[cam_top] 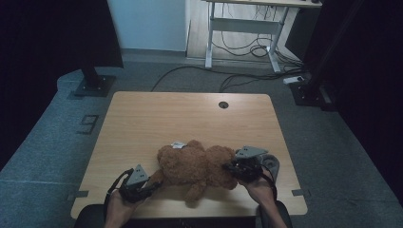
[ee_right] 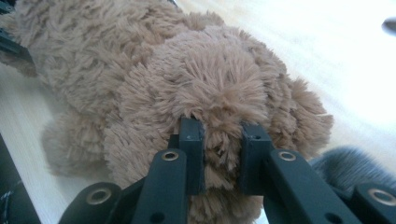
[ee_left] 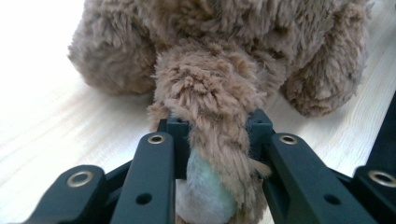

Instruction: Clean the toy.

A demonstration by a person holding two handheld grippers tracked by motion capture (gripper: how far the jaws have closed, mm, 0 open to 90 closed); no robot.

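Jaws on both grippers are pinched into plush. In the left gripper view the jaws clamp a limb of the brown teddy [ee_left: 219, 60], the fur bulging out between them and the pale sole of the paw [ee_left: 205, 191] showing below the grip. In the right gripper view the jaws bite a tuft of fur on a rounded part of the toy, at its other end.

The teddy [cam_top: 197, 166] lies flat on the bench [cam_top: 157, 118], near the front edge and a little right of centre, with a small white tag [cam_top: 178, 145] at its far side. The left gripper [cam_top: 151, 186] holds it at the lower left, the right gripper [cam_top: 231, 167] at the right side, so the toy is stretched between the two hands. A grey fuzzy thing [ee_right: 359, 168] lies just beside the toy on the right; what it is I cannot tell.

The weaker hold looks to be the right one: it seems to catch mostly pile, not stuffing, so a lift or a pull could let the fur slide out and drop that end. The left grip sits near the paw's end, and a hard tug outward might slip it off the limb. Pulling the two hands apart too strongly would strain the seams. With the toy this close to the front edge, a lost grip could send it off the bench.
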